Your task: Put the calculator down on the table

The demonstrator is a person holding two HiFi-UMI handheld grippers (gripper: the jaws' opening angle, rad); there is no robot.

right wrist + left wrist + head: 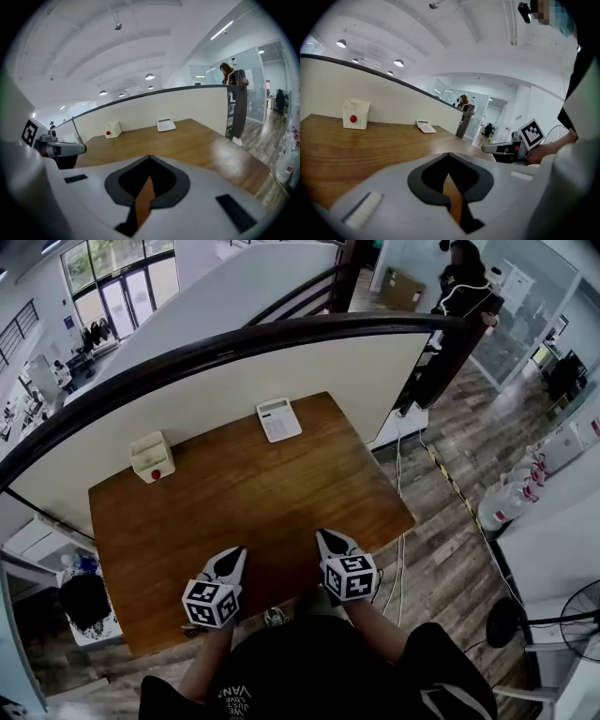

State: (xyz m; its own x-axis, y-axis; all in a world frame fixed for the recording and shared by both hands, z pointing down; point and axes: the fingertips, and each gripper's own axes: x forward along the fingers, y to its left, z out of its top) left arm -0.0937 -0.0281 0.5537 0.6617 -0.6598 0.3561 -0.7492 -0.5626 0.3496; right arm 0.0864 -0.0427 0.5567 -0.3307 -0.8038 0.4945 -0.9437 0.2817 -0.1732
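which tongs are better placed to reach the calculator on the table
Right, slightly: the calculator lies nearer the right tongs than the left tongs, almost straight ahead of them. Both are shut, empty.

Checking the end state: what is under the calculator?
The calculator lies flat on the wooden table, near its far edge. Nothing sticks out from beneath; the wood directly under it is covered.

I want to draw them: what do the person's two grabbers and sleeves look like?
The left gripper and right gripper are pale grey pointed shells with black linings. Each carries a white cube printed with black square markers. The person wears a black short-sleeved top.
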